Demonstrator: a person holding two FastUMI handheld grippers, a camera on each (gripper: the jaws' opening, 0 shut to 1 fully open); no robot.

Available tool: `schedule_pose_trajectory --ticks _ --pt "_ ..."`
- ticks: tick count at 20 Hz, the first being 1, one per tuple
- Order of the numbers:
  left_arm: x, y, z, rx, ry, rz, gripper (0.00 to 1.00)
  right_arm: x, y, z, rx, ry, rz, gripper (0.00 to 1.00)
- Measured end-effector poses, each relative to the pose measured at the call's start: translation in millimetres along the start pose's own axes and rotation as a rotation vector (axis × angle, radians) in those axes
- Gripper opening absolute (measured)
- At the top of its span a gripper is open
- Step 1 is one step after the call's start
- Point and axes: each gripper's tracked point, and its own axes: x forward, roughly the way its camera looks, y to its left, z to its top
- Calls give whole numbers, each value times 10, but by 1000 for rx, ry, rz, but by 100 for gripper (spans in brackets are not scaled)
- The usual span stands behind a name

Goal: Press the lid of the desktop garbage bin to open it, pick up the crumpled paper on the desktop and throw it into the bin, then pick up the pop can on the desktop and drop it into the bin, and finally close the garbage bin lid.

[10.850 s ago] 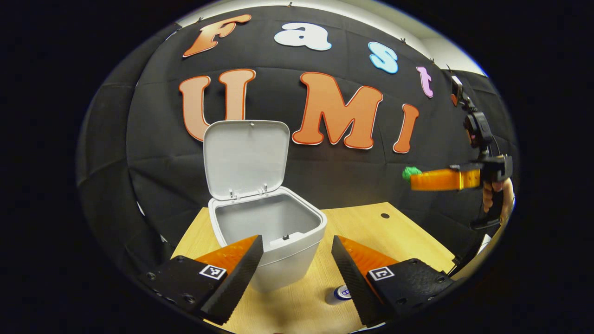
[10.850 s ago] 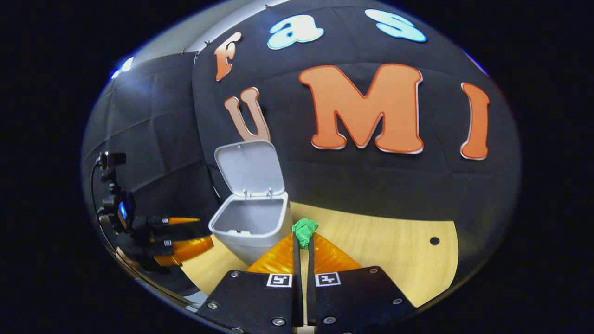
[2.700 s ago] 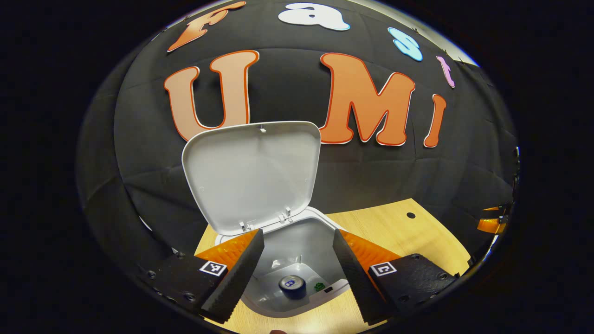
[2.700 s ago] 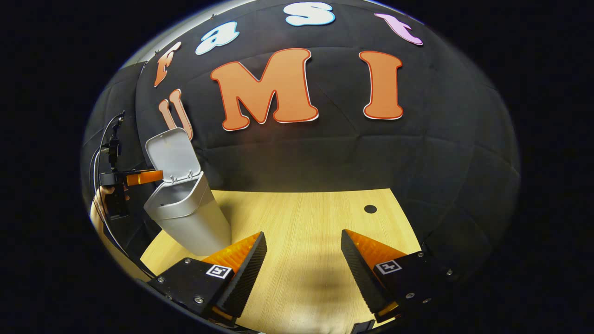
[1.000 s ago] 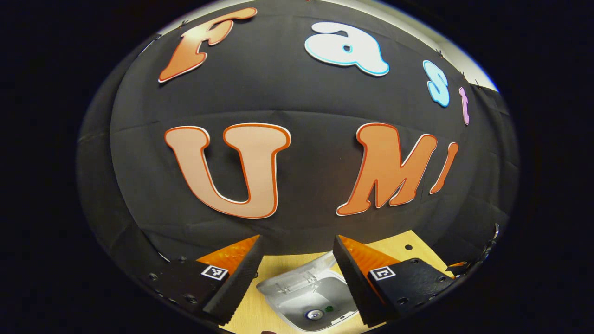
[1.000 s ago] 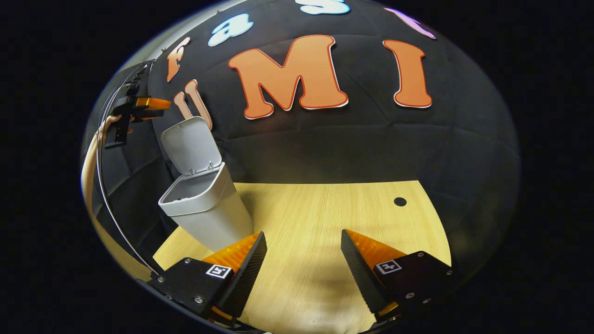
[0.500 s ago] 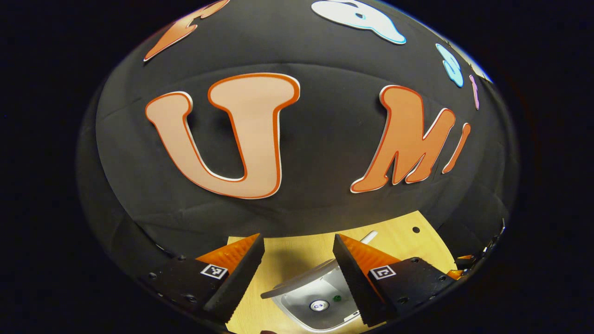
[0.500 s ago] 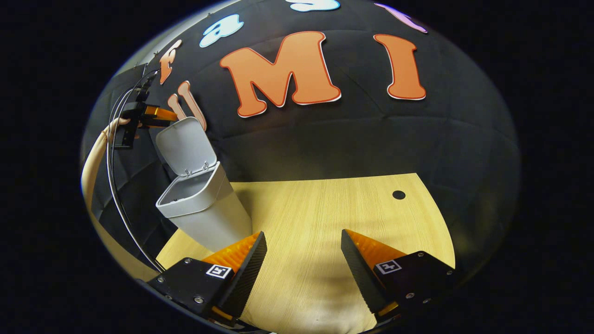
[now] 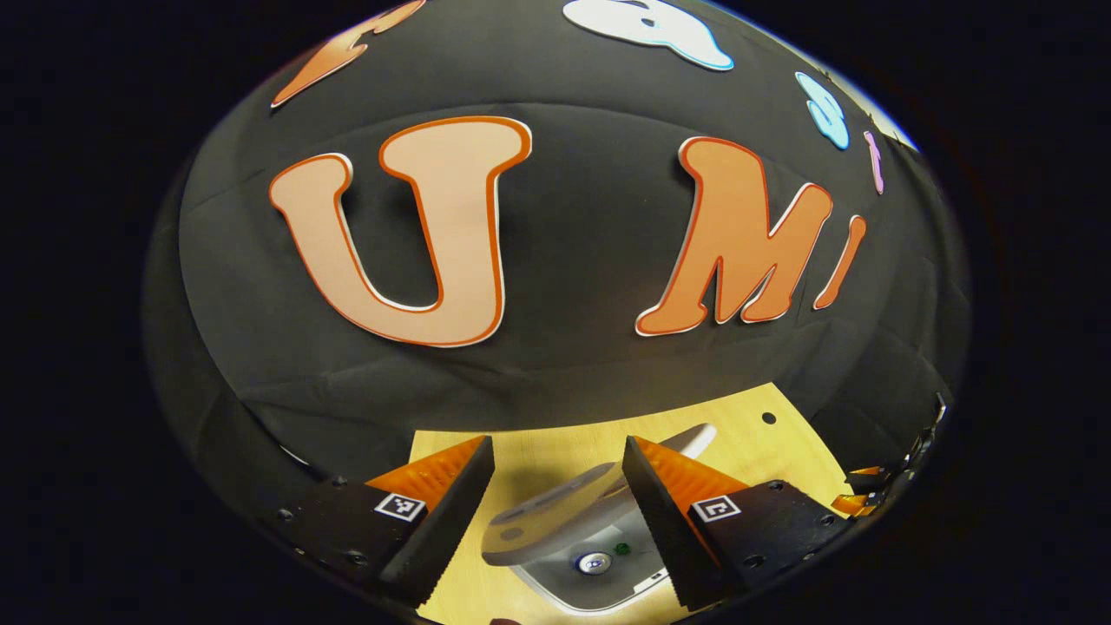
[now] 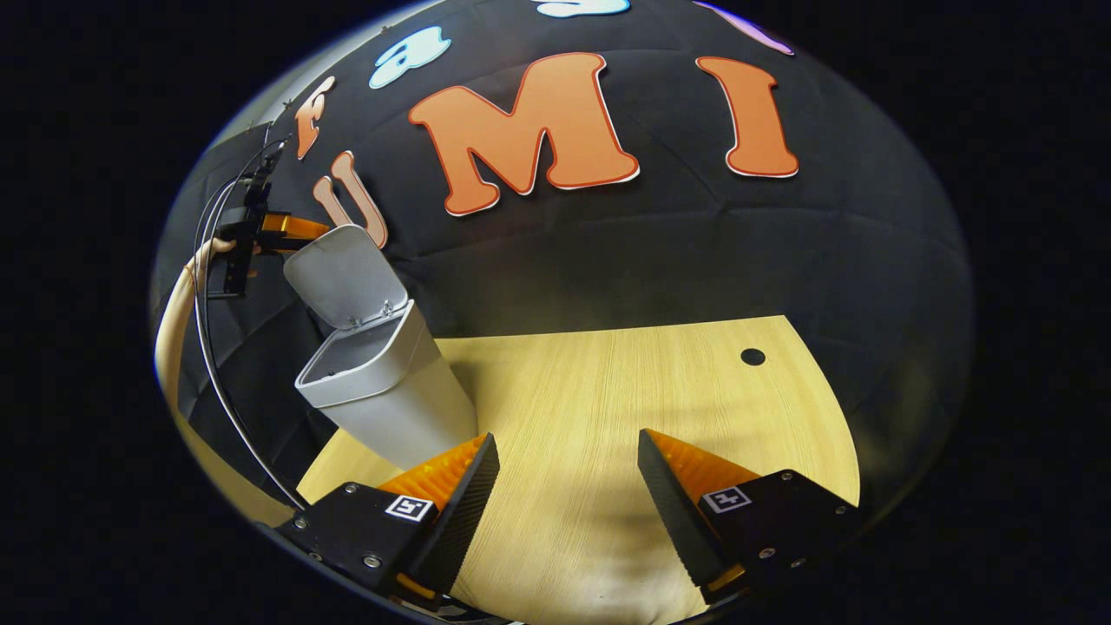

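A grey desktop bin [image 10: 382,395] stands at the left edge of the wooden desktop [image 10: 608,417], its lid [image 9: 555,512] partly lowered. Inside lie a pop can [image 9: 594,563] and green crumpled paper [image 9: 621,549]. The left gripper [image 9: 555,469] hovers above the lid, fingers wide apart and empty. The right gripper [image 10: 568,477], also wide open and empty, hangs over the desktop's near edge.

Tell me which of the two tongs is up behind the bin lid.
The left tongs, seen far off in the right gripper view, sit behind the raised lid; the right tongs hang open over the bare table.
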Motion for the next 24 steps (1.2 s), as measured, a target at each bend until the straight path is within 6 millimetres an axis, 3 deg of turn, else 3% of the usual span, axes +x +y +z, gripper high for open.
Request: schedule_pose_trajectory --ticks 3,4,14,19,24 --pt "-58 -102 -218 2 7 -5 95 -39 7 0 -5 1 9 97" --pt "-54 -156 -209 8 15 -6 95 -47 3 -9 -7 2 11 97" --pt "-53 -563 -1049 50 53 -14 96 -178 -6 -101 -14 16 31 97" --pt "-47 -662 -1525 -2 128 -38 96 -193 -21 -138 9 25 47 97" --pt "69 -777 -1848 14 129 -22 97 -182 13 -193 34 43 76 97"
